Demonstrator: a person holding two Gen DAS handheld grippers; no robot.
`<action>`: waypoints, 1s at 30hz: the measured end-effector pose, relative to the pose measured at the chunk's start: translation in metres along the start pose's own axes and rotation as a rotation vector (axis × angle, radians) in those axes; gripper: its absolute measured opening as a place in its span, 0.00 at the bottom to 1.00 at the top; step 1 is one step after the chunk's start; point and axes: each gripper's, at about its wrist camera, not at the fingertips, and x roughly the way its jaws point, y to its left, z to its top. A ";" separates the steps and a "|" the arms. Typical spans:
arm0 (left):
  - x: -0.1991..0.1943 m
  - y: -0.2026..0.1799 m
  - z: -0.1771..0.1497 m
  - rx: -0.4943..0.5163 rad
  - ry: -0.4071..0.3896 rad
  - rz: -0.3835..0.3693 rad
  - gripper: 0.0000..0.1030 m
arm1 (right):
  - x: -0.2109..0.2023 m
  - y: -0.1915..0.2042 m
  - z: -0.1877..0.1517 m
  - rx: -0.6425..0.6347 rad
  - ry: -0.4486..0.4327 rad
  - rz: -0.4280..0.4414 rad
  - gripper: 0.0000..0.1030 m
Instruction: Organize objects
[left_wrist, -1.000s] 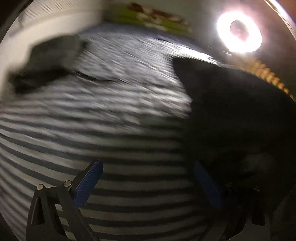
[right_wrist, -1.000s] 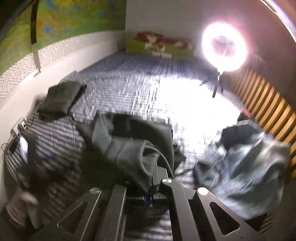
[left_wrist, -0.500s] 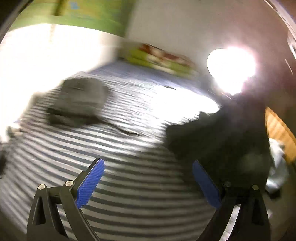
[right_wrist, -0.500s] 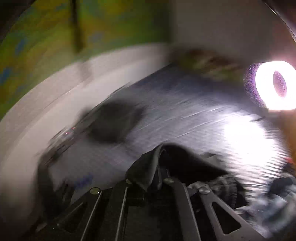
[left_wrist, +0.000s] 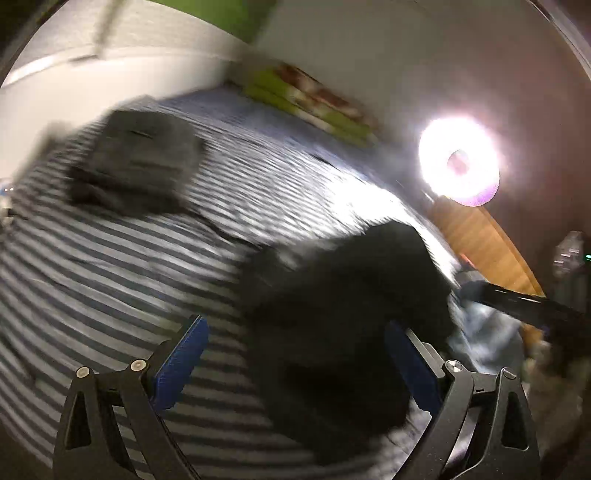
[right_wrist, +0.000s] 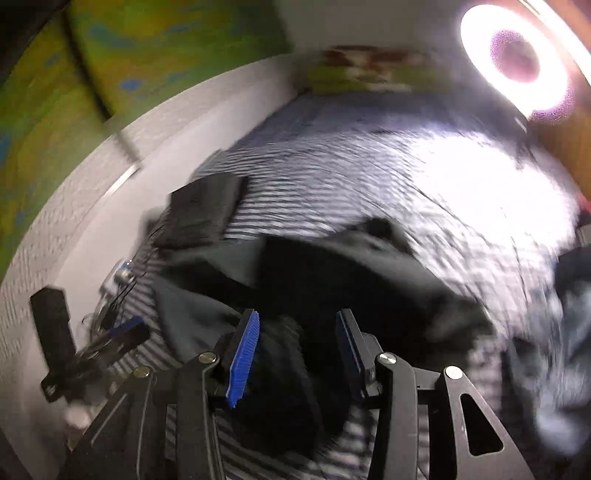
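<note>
While the right tool (right_wrist: 295, 345) is opening over it, pads clear of cloth, the dark hooded garment (right_wrist: 332, 280) is lying crumpled on the striped bed (right_wrist: 369, 184). It looks soft, light and floppy, best pinched at a folded edge. The left tool (left_wrist: 295, 360) is hanging released. A folded dark garment (left_wrist: 136, 162) and cables (right_wrist: 110, 295) are crowding the left side.
</note>
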 end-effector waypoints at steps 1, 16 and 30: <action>0.004 -0.015 -0.008 0.020 0.023 -0.029 0.96 | -0.001 -0.020 -0.010 0.032 0.001 -0.032 0.39; 0.144 -0.146 -0.070 0.241 0.166 0.291 0.81 | 0.008 -0.132 -0.117 0.231 0.026 -0.127 0.39; -0.076 0.009 0.017 -0.181 -0.052 0.361 0.16 | -0.053 -0.145 -0.135 0.229 -0.090 -0.097 0.39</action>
